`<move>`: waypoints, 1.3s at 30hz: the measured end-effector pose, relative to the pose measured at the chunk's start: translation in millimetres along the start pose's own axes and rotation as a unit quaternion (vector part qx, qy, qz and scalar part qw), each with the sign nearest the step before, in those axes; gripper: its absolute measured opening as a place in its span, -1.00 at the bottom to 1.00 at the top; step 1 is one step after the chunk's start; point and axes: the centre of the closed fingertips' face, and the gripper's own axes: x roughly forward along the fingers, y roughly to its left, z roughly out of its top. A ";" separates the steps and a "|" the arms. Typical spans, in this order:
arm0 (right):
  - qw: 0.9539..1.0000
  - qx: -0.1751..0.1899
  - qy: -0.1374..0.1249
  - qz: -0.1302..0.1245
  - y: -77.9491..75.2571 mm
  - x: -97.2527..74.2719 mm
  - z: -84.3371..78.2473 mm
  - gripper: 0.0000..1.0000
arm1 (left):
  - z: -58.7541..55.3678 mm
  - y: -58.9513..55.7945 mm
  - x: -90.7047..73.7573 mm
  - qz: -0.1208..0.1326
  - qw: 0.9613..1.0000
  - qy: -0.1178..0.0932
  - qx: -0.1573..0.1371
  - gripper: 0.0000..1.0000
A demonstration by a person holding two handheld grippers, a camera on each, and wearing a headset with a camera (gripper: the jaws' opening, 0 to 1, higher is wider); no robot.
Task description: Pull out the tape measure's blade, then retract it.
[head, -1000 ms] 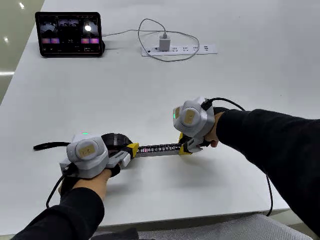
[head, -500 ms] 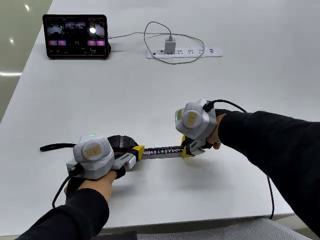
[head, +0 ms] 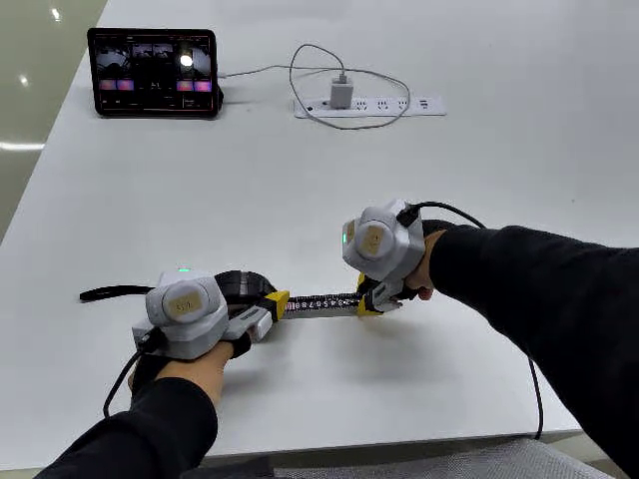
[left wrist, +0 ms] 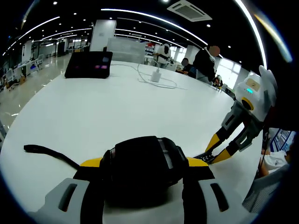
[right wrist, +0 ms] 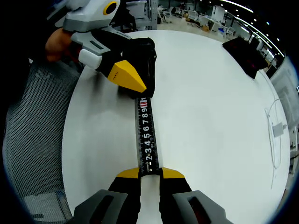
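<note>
The black tape measure case (head: 240, 286) lies on the white table, held between the jaws of my left gripper (head: 268, 307), which is shut on it; in the left gripper view the case (left wrist: 140, 168) sits between the grey and yellow fingers. A short length of blade (head: 321, 300) with printed numbers runs right from the case. My right gripper (head: 377, 302) is shut on the blade's end; in the right gripper view the blade (right wrist: 146, 142) leads from my right gripper (right wrist: 150, 173) up to the case (right wrist: 142, 58). The case's black wrist strap (head: 110, 292) trails left.
A tablet (head: 155, 72) with a lit screen stands at the far left of the table. A white power strip (head: 371, 104) with a charger and looped cable lies at the back centre. The table's near edge (head: 379, 439) is close below both hands.
My right gripper has moved slightly left toward the case, so the exposed blade is a little shorter. My left gripper and the case have stayed put.
</note>
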 end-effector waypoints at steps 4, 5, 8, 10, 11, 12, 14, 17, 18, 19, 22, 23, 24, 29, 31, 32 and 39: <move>1.000 -0.001 -0.001 -0.002 0.5 0.7 1.5 -0.78 | -0.3 -0.1 0.0 0.000 1.000 0.000 0.000 0.26; 1.000 -0.001 -0.001 -0.002 0.3 1.0 1.9 -0.78 | -0.3 -0.3 0.1 0.000 1.000 0.001 0.000 0.26; 1.000 -0.002 -0.001 -0.002 0.1 1.4 2.8 -0.78 | -0.2 -0.5 0.2 0.000 1.000 0.001 0.000 0.26; 1.000 -0.003 0.000 -0.003 0.1 1.9 3.9 -0.78 | -0.2 -0.7 -0.1 0.000 1.000 0.001 -0.001 0.26; 1.000 -0.003 0.000 -0.003 0.2 2.2 4.4 -0.78 | -0.1 -0.8 -0.1 -0.001 1.000 0.000 -0.001 0.26; 1.000 -0.003 0.000 -0.003 0.3 2.4 5.0 -0.79 | 0.0 -0.9 -0.2 -0.001 1.000 0.000 -0.001 0.26; 1.000 0.000 -0.001 -0.004 0.3 2.8 6.0 -0.79 | 0.1 -1.0 -0.2 -0.001 1.000 0.000 -0.001 0.26; 1.000 0.001 -0.001 -0.004 0.5 3.5 7.7 -0.79 | 0.1 -0.9 -0.1 -0.002 1.000 0.000 -0.002 0.26; 1.000 0.000 -0.001 -0.004 0.6 3.7 8.2 -0.79 | 0.1 -0.8 -0.1 -0.002 1.000 0.000 -0.003 0.26; 1.000 0.000 -0.001 -0.004 0.8 3.9 8.7 -0.79 | 0.1 -0.7 -0.1 -0.002 1.000 0.000 -0.003 0.26; 1.000 0.001 -0.003 -0.004 0.7 4.6 10.4 -0.79 | -0.1 -0.6 0.1 -0.002 1.000 0.000 -0.004 0.26; 1.000 0.000 -0.004 -0.004 0.8 4.8 10.9 -0.79 | -0.1 -0.6 0.1 -0.002 1.000 0.000 -0.004 0.26; 1.000 -0.001 -0.004 -0.004 1.0 5.0 11.3 -0.79 | -0.1 -0.7 0.0 -0.002 1.000 0.000 -0.004 0.27; 1.000 -0.002 -0.006 -0.005 0.8 6.6 13.9 -0.79 | -0.2 -0.4 0.2 -0.004 1.000 -0.001 -0.006 0.27; 1.000 -0.003 -0.006 -0.005 0.9 7.1 15.0 -0.79 | -0.3 -0.5 0.4 -0.004 1.000 0.000 -0.006 0.27; 1.000 -0.002 -0.006 -0.005 1.0 7.3 15.7 -0.79 | -0.3 -0.5 0.5 -0.005 1.000 0.000 -0.006 0.27; 1.000 -0.001 -0.007 -0.003 1.2 8.4 18.7 -0.79 | -0.6 -0.9 1.1 -0.007 1.000 0.000 -0.009 0.27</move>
